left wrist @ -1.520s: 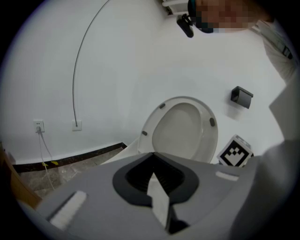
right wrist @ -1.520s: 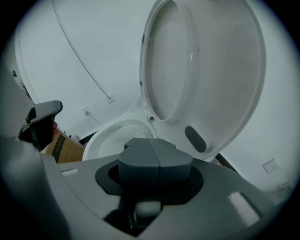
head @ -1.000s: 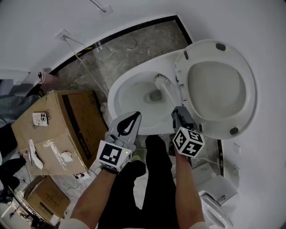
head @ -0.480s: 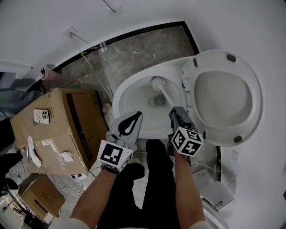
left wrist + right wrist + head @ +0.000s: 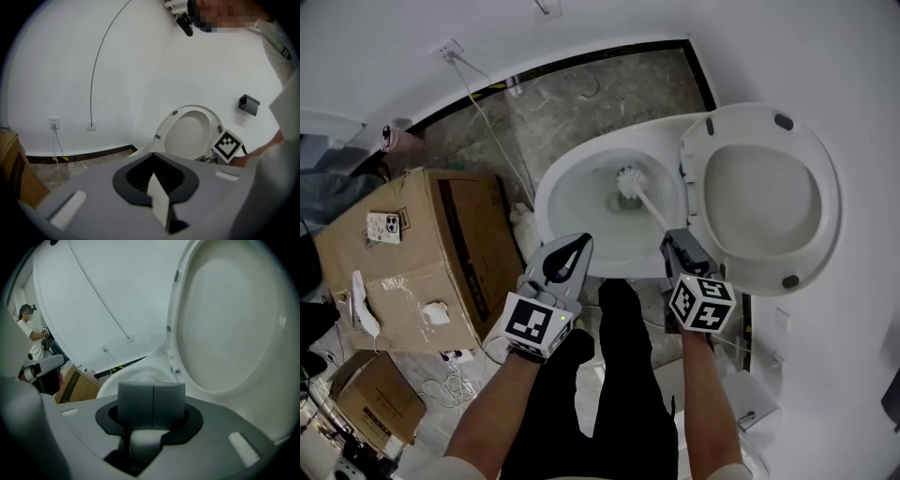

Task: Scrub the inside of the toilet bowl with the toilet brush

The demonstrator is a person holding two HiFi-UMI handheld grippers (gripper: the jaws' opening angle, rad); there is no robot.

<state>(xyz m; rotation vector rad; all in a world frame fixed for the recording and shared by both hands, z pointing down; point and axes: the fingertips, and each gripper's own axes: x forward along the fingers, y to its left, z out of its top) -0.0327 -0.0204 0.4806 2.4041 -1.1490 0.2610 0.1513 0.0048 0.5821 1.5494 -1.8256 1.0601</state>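
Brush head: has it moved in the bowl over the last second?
Yes, slightly. The toilet brush head has slid off the far wall of the toilet bowl toward the drain, gripped by the right tool.

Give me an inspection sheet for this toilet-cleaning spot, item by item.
Surface: grey veined stone floor.
Job's things: toilet brush, head down inside toilet bowl; lid raised.
Clutter: cardboard box with phone on top; smaller box.
Grippers: right gripper shut on the brush handle; left gripper shut, empty, by the bowl's near rim.
Cables: white cable from wall socket across floor; loose leads beside the box.
Surroundings: white walls, dark skirting.
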